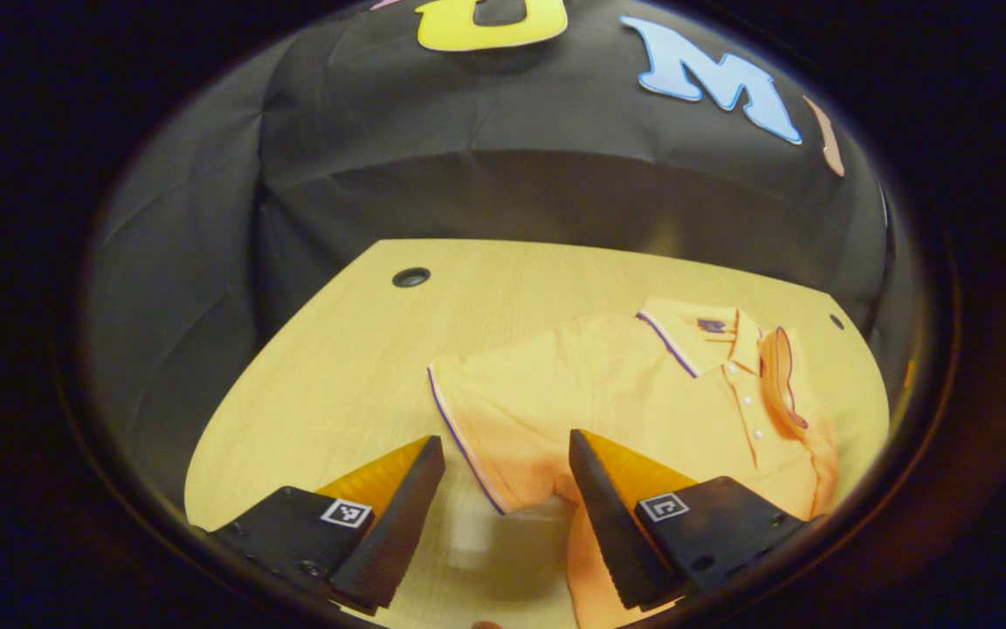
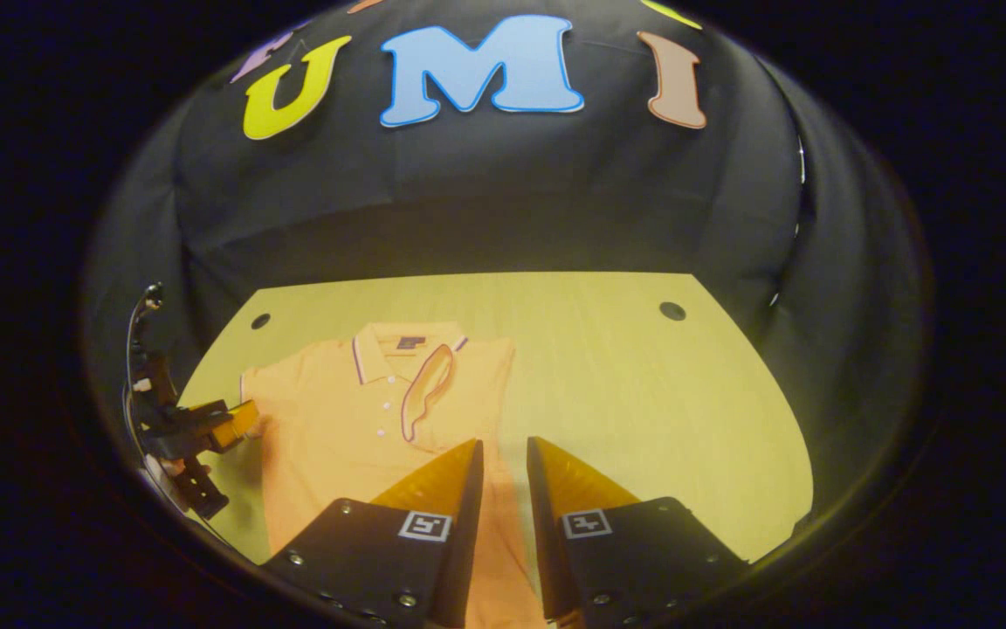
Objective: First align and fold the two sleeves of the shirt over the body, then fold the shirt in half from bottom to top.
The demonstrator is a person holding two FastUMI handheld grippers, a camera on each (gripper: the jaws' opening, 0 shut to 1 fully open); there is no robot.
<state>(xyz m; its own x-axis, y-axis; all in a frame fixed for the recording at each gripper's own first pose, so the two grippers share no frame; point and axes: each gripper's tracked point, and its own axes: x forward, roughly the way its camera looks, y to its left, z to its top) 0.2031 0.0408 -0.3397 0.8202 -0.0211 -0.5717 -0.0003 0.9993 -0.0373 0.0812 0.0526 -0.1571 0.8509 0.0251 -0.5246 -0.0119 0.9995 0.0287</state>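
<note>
Shirt [image 2: 337, 419]: orange polo, lying flat and face up on the table [image 2: 643, 384], collar [image 2: 407, 342] toward the booth's back wall. In the right gripper view it sits on the left half of the tabletop.

One sleeve [image 2: 427, 393] is folded in over the chest; its trimmed cuff lies along the button placket. In the left gripper view that folded sleeve [image 1: 784, 376] lies right of the buttons.

The other sleeve [image 1: 485, 428] is spread out flat to the side, its striped cuff edge running diagonally on the bare wood.

Left gripper [image 1: 503, 515]: jaws wide apart, nothing between them. They hover above the spread sleeve; the cuff edge shows in the gap, and the right-hand finger overlaps the shirt body in the picture. Cannot tell whether either finger touches cloth. The same gripper appears at the far left of the right gripper view [image 2: 237, 424], just beside the spread sleeve's edge.

Right gripper [image 2: 505, 498]: jaws nearly closed, a narrow gap remains. Orange cloth of the shirt's lower body shows through the gap. Cannot tell whether the fingers pinch it or just hang above it.

Table: light wood, with two dark round holes [image 2: 671, 310] near its back corners. Black cloth wall [image 2: 503, 210] behind.
</note>
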